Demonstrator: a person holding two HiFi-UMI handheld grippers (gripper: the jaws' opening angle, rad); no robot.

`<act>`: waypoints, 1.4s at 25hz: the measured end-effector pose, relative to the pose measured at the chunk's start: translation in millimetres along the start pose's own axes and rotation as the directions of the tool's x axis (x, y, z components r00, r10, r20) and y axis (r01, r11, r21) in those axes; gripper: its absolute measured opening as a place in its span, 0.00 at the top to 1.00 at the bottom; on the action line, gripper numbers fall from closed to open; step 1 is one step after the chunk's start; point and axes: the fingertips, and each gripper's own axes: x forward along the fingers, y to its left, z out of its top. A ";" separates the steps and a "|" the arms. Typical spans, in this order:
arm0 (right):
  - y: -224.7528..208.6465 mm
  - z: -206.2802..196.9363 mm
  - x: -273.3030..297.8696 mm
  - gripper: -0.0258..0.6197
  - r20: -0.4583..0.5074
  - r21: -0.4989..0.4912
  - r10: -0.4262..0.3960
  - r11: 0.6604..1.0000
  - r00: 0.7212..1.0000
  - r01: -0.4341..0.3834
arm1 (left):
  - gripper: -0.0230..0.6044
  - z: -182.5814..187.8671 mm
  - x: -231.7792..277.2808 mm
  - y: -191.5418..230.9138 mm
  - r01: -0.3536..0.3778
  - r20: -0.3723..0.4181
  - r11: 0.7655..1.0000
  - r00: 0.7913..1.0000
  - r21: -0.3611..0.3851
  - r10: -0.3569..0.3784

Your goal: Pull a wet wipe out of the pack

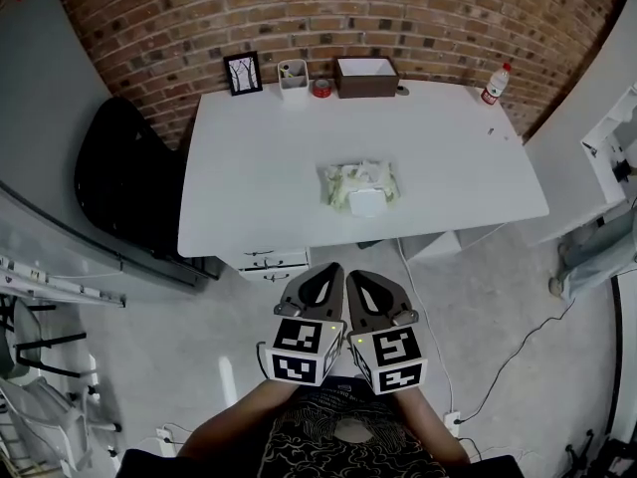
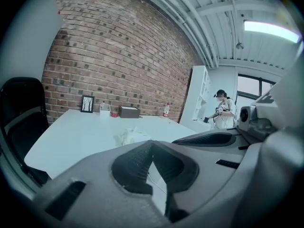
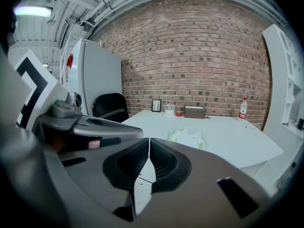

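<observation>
Head view, left to right. A black office chair (image 1: 124, 182) stands at the left end of the white table (image 1: 249, 167), which sits in front of a brick wall (image 1: 398, 8).

Along the table's back edge:
- a small black-framed picture (image 1: 243, 73), upright
- just beside it, a white holder (image 1: 293, 78)
- a small red round item (image 1: 321, 89), too small to identify
- a brown open box (image 1: 366, 77) with a white inside
- well apart, at the far right corner, a clear bottle (image 1: 494, 84) with a red cap, upright

The wet wipe pack (image 1: 359, 187) lies flat near mid-table, somewhat nearer the front edge. It is pale green and white, and its white lid patch faces the person. Nothing touches it. No gripper is near it.

Below the front edge stands a white drawer unit (image 1: 267, 260). A thin cable (image 1: 518, 352) trails over the floor at the right.

Both tools are held low, close to the person's body. They are off the table, well short of the pack and side by side. Whether they touch each other, I cannot tell.

- The left gripper (image 1: 335, 267): in its own view the fingers are pressed together tip to tip with nothing between them. The pack shows beyond the tips, on the table.
- The right gripper (image 1: 354, 275): in its own view the fingers are drawn together, leaving only a hairline slit. Nothing is held, and the pack is ahead on the table.

In the left gripper view, far right background, another person (image 2: 221, 110) stands beside white shelving (image 2: 199, 94).
</observation>
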 end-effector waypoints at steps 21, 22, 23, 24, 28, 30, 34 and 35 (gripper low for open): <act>-13.3 23.5 45.6 0.93 0.031 0.004 -0.067 0.998 0.997 0.067 | 0.95 13.5 33.3 37.3 0.073 0.003 0.997 0.997 0.018 -0.073; -15.4 24.4 48.0 0.93 0.033 0.008 -0.069 0.998 0.997 0.069 | 0.95 14.9 36.5 39.1 0.074 0.003 0.997 0.997 0.019 -0.074; -17.6 25.1 50.2 0.93 0.034 0.011 -0.072 0.997 0.997 0.071 | 0.95 16.1 39.6 40.7 0.075 0.002 0.997 0.997 0.020 -0.075; -20.1 25.7 52.3 0.93 0.036 0.014 -0.074 0.997 0.997 0.074 | 0.95 17.0 42.6 42.0 0.076 0.001 0.997 0.997 0.022 -0.076; -36.0 27.6 64.8 0.93 0.038 0.031 -0.090 0.996 0.995 0.089 | 0.95 18.4 57.4 45.2 0.084 -0.014 0.996 0.996 0.034 -0.084; -45.0 28.9 72.1 0.93 0.040 0.041 -0.097 0.995 0.995 0.095 | 0.95 18.4 66.2 48.1 0.085 -0.021 0.996 0.996 0.037 -0.084; -62.4 30.3 86.2 0.93 0.028 0.055 -0.109 0.993 0.994 0.108 | 0.95 19.2 86.5 57.0 0.080 -0.039 0.996 0.996 0.025 -0.079; -67.1 30.4 89.2 0.93 0.025 0.057 -0.114 0.992 0.993 0.112 | 0.95 19.8 91.6 58.2 0.081 -0.043 0.996 0.996 0.024 -0.080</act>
